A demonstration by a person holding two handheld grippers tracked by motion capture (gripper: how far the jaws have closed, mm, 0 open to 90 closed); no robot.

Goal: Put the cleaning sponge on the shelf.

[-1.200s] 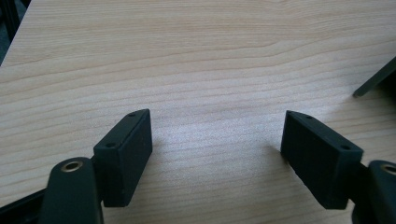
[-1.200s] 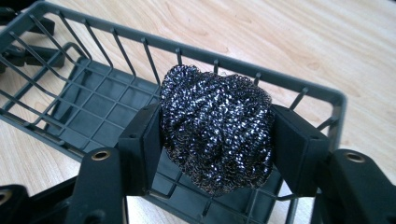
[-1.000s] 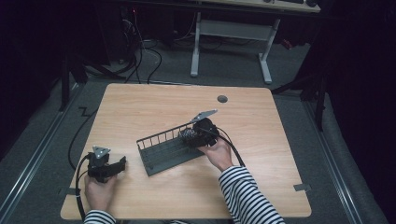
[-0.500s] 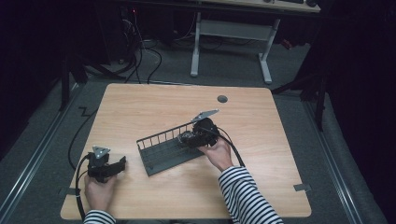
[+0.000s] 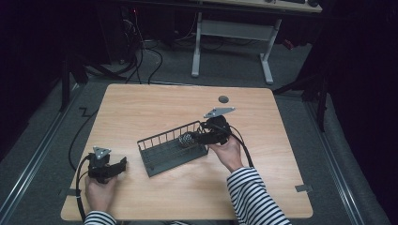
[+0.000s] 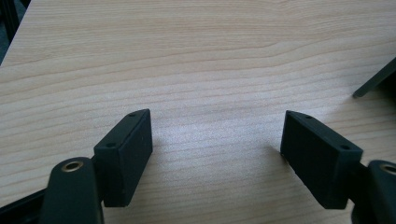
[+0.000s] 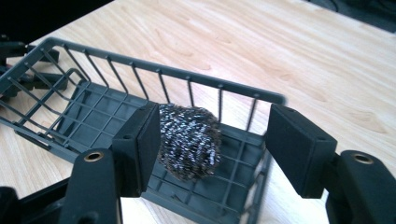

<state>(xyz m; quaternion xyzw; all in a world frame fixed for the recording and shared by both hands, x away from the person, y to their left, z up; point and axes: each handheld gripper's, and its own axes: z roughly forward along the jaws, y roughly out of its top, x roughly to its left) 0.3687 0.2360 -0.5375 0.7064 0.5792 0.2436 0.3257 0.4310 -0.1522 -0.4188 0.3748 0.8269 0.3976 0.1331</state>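
A dark wire basket (image 5: 157, 139) lies at the table's middle, with a steel wool scourer (image 5: 187, 139) inside its right end. My right gripper (image 5: 191, 139) reaches over that end, held by a hand in a striped sleeve. In the right gripper view the scourer (image 7: 189, 140) rests on the basket floor (image 7: 107, 112) between the jaws of my right gripper (image 7: 212, 123). It lies against the left pad (image 7: 149, 135), with a wide gap to the right pad. These jaws have just been closing a little. My left gripper (image 5: 121, 165) rests at the front left, and in its own view my left gripper (image 6: 217, 149) stands open over bare wood.
The wooden table (image 5: 155, 108) has a small dark round cap (image 5: 223, 99) near its back edge. A cable (image 5: 77, 140) trails off the left side from my left gripper. A desk frame (image 5: 230, 33) and cables stand on the floor behind.
My right gripper has shifted slightly to the right and up at the basket's end. The left hand has kept still.
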